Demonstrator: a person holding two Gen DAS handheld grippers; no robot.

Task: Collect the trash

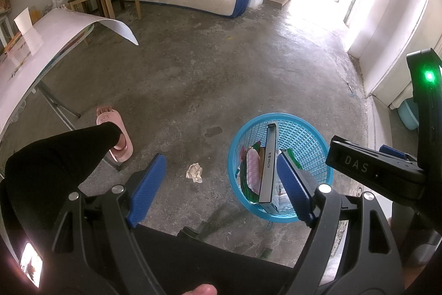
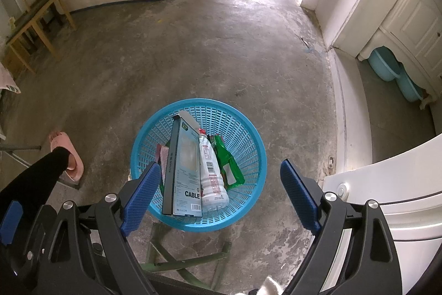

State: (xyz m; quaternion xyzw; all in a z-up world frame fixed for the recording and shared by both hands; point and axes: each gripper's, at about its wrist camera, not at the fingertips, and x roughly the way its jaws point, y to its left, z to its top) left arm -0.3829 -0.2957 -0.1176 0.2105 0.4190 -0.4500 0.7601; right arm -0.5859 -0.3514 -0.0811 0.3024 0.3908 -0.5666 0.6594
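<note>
on the floor: blue basket (image 2: 250, 156) holding a cable box (image 2: 183, 170), bottle (image 2: 211, 173)
beside it: crumpled paper (image 1: 194, 172)
left gripper (image 1: 221, 184): jaws apart, empty
right gripper (image 2: 221, 187): same

Crumpled paper (image 1: 195, 172) left of basket (image 1: 309, 129)

left gripper (image 1: 221, 184): black frame, blue ribbed pads, silver pivot screws | right gripper (image 2: 221, 192): same build; in the left view its body reads "DAS" in white, green light lit | person: black trouser leg (image 1: 63, 154), pink slipper (image 1: 120, 141)
</note>
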